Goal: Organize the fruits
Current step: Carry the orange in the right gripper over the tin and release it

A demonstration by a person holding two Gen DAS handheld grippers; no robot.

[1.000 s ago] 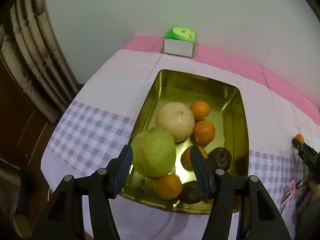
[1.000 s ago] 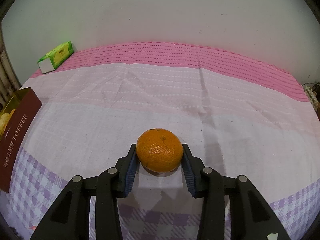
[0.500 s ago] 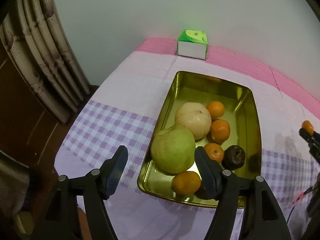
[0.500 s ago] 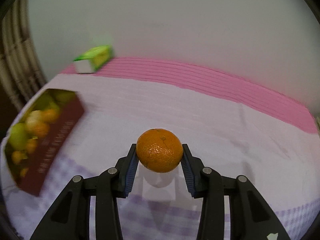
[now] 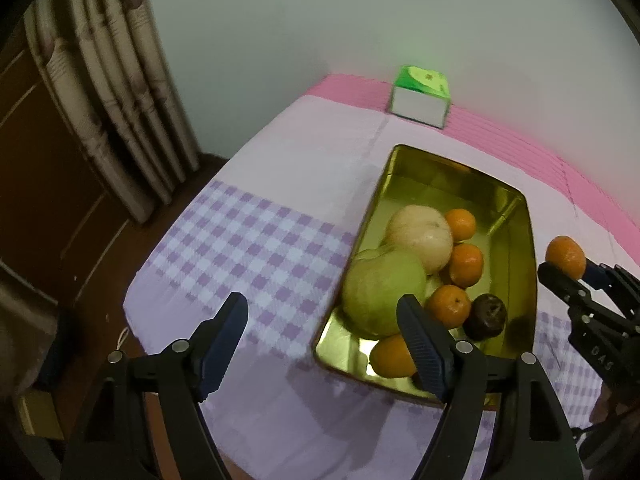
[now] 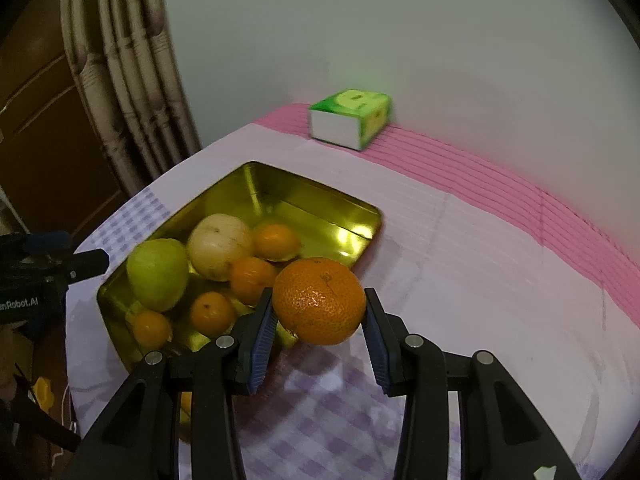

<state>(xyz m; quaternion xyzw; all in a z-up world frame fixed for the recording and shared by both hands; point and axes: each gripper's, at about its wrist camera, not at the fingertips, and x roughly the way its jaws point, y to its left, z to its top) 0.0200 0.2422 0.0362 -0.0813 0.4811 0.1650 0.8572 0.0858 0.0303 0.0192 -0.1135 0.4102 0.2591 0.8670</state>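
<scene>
A gold tin tray sits on the cloth-covered table. It holds a green apple, a pale round fruit, several small oranges and a dark fruit. My right gripper is shut on an orange and holds it in the air beside the tray's right rim. My left gripper is open and empty, raised above the tray's near left corner.
A green and white tissue box stands at the back by the wall. Curtains and a wooden panel are to the left, beyond the table's edge. The cloth has purple checks near me and pink stripes at the back.
My right gripper has lifted the orange off the cloth and carried it left to the tray. My left gripper has pulled back and left, away from the tray.
</scene>
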